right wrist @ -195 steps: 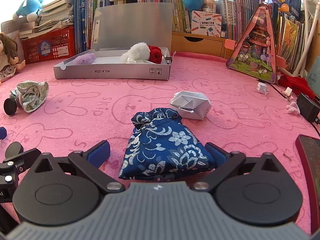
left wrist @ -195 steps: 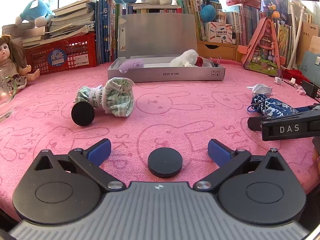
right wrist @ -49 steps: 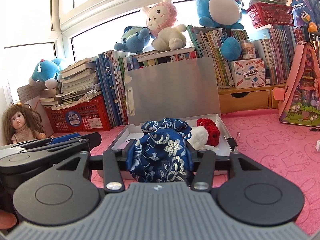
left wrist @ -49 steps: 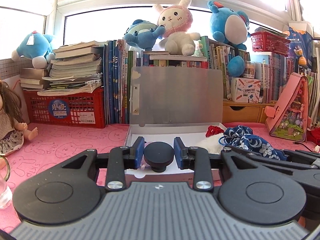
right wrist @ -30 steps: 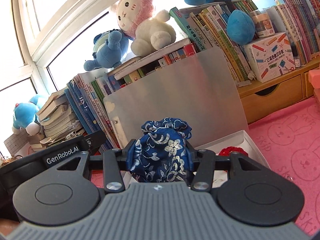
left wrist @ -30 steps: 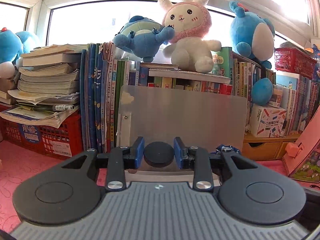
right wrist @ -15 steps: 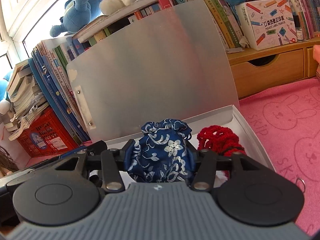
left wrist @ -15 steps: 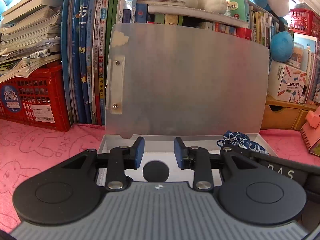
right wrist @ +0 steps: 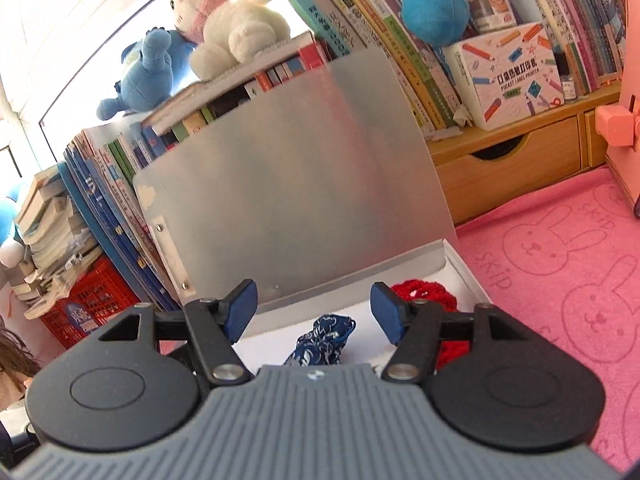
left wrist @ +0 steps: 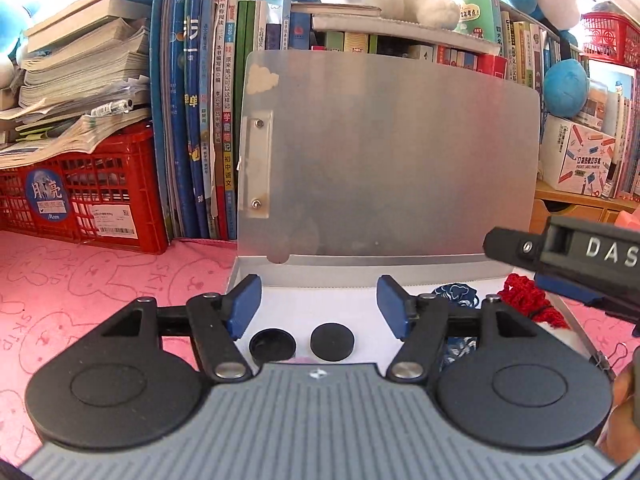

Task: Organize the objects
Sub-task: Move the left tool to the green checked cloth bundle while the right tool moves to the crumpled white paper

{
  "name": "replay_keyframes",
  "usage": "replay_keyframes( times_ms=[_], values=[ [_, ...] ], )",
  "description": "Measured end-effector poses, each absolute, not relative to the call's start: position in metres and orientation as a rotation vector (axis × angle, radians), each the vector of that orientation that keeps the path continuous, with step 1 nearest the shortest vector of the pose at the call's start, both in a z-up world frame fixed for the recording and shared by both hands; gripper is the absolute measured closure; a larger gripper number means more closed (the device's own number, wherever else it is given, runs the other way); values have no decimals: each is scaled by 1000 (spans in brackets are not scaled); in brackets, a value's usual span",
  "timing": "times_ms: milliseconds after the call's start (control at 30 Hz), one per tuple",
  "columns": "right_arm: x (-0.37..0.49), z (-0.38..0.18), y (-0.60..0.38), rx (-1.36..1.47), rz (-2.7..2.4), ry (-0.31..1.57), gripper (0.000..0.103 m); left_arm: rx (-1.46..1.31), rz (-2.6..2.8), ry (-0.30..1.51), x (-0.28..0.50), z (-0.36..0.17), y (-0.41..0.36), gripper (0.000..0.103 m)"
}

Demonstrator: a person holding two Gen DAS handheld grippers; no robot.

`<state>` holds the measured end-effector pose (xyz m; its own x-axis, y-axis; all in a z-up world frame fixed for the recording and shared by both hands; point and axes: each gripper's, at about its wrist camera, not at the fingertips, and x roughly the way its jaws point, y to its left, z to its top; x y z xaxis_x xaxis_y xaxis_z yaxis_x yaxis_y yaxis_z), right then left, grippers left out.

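Left wrist view: my left gripper (left wrist: 319,304), jaws just opened, empty above two black discs (left wrist: 332,342) in the box (left wrist: 360,270). Right gripper (right wrist: 313,309), jaws likewise just opened, over the blue pouch (right wrist: 323,345).

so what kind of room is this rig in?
Most likely a child's room or home study corner: plush toys sit on rows of school books, and the pink bunny-print cloth covers the surface under the open grey box.

Black discs (left wrist: 332,342) on the box's white floor (left wrist: 320,304); navy pouch (right wrist: 324,344) with white flowers; red yarn (right wrist: 424,296); pink rabbit-print tabletop (right wrist: 560,272); blue fingers (left wrist: 242,306).
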<state>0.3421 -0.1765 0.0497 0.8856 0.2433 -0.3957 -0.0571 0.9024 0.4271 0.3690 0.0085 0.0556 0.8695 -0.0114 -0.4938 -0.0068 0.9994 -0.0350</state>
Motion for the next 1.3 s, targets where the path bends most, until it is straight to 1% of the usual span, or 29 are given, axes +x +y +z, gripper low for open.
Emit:
replay_keyframes(
  times_ms=[100, 133, 267, 433, 567, 667, 900, 1133, 1300],
  values=[
    [314, 72, -181, 457, 195, 398, 20, -33, -26, 489, 344, 75, 13, 23],
    [302, 78, -182, 461, 210, 385, 19, -26, -34, 473, 333, 83, 14, 20],
    [265, 95, -181, 360, 210, 350, 17, -8, -40, 438, 293, 103, 16, 17],
    [216, 104, -201, 290, 198, 323, 15, -22, -74, 411, 233, 110, 20, 14],
    [172, 101, -224, 257, 160, 304, 12, 9, -78, 399, 185, 101, 20, 13],
    [139, 92, -239, 228, 124, 306, 11, 26, -82, 403, 154, 90, 21, 12],
    [79, 54, -262, 108, 2, 362, 11, 9, -31, 423, 97, 59, 38, 12],
    [68, 7, -276, 132, -88, 464, 11, 45, 61, 422, 68, 21, 50, 11],
    [72, -4, -268, 88, -92, 482, 11, 5, 84, 448, 68, 5, 53, 10]
  ],
)
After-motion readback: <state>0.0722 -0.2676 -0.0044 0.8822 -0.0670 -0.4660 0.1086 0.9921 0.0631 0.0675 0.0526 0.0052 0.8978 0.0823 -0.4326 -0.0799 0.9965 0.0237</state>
